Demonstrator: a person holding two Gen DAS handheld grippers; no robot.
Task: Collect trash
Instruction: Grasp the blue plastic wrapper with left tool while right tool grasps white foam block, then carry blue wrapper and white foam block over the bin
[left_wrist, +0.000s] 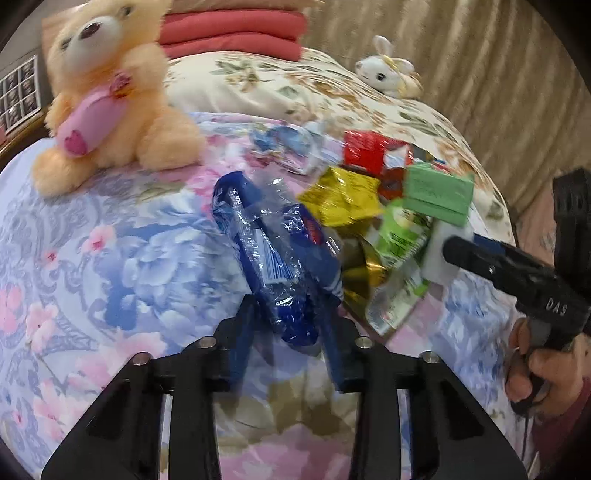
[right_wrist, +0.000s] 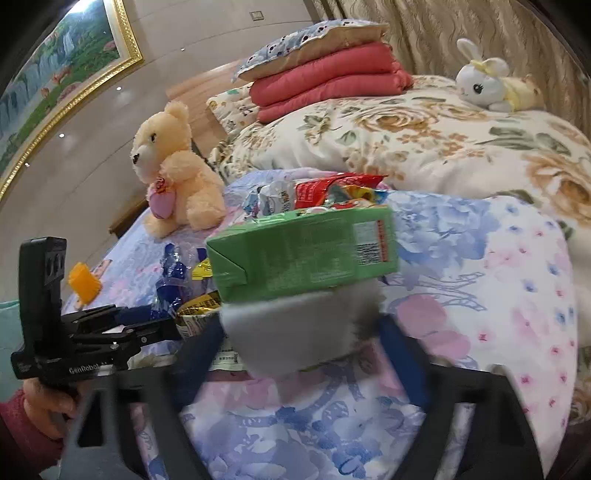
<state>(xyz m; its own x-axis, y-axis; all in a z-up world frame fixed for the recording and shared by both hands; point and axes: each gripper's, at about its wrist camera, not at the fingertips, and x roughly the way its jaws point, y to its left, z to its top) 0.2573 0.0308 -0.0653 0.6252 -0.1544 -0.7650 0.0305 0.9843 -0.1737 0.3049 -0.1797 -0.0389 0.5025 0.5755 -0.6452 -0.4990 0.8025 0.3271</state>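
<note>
Now left claw (left_wrist: 291, 325) grips blue wrapper (left_wrist: 273, 251); right claw (right_wrist: 299, 332) grips green carton (right_wrist: 303, 254).

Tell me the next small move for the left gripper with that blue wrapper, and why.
Probably lift it straight up. The left gripper looks shut on the blue wrapper, whose far end still lies on the floral bedspread against the yellow wrapper. The right gripper already holds the green carton.

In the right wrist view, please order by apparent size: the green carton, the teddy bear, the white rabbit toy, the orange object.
1. Green carton, though it is nearest the camera, so its size is exaggerated.
2. Teddy bear.
3. White rabbit toy, farthest away, so probably understated.
4. Orange object.
</note>
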